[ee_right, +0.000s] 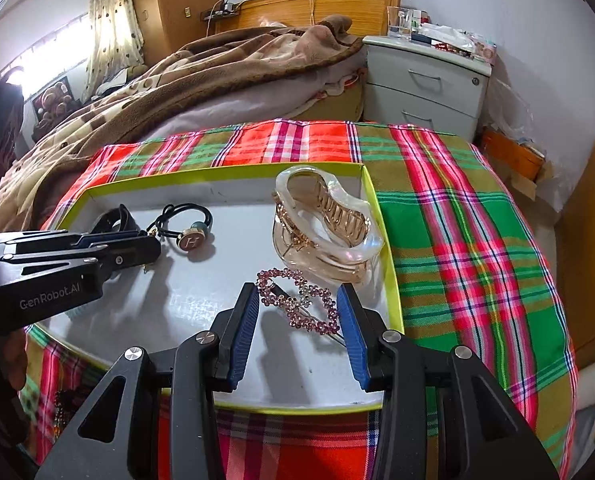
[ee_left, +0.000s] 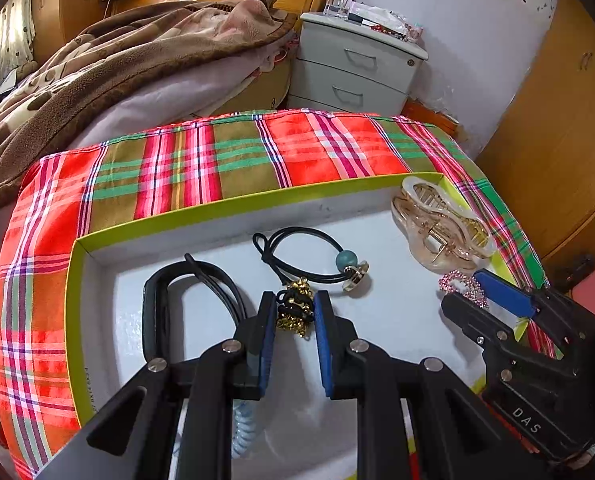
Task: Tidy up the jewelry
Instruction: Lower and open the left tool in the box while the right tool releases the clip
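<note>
My left hand-held gripper (ee_left: 295, 308) pinches the black-and-gold hair tie (ee_left: 295, 312) inside the tray (ee_left: 73, 280); my right hand-held gripper (ee_right: 297, 308) is spread around the pink rhinestone clip (ee_right: 297, 300). Beyond it, near the tray's far corner, the claw clip (ee_right: 325, 224) could get bumped.

A home bedroom: bed (ee_right: 201, 80) (rumpled blanket (ee_left: 117, 52)), nightstand (ee_right: 425, 88).

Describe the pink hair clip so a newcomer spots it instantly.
Find the shallow tray with the yellow-green rim on the plaid cloth. Near its right side, in front of the big translucent claw clip, lies the pink hair clip: the only pink, rhinestone-covered piece.
</note>
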Demonstrator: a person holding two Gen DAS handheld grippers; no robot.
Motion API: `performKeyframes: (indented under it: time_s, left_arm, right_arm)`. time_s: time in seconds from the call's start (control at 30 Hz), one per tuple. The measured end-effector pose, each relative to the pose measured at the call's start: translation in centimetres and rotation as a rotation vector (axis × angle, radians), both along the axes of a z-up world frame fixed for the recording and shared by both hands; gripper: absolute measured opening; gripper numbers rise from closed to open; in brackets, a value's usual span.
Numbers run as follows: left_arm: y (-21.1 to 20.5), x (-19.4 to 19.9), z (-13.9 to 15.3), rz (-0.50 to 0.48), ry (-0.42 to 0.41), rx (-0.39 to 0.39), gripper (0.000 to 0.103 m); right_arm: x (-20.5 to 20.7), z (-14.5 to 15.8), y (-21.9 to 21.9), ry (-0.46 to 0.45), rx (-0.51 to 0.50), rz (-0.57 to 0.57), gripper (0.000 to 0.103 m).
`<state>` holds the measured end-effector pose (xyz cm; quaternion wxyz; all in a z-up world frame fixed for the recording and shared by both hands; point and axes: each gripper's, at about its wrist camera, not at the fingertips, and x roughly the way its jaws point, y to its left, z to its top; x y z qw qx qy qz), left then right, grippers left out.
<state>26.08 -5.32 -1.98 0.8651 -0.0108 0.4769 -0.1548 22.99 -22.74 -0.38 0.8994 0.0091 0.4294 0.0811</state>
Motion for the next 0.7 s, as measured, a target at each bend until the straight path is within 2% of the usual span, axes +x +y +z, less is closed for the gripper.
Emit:
performKeyframes:
  time_s: [0.57, 0.7]
  left_arm:
    - [-0.37, 0.02, -0.05, 0.008, -0.004, 0.023, 0.021]
    - [-0.4, -0.13, 0.03, 0.005, -0.006, 0.018, 0.029]
  right_arm:
    - [-0.04, -0.05, 0.22, -0.001, -0.017, -0.005, 0.042]
    - [-0.06, -0.07, 0.13, -0.001, -0.016, -0.003, 0.042]
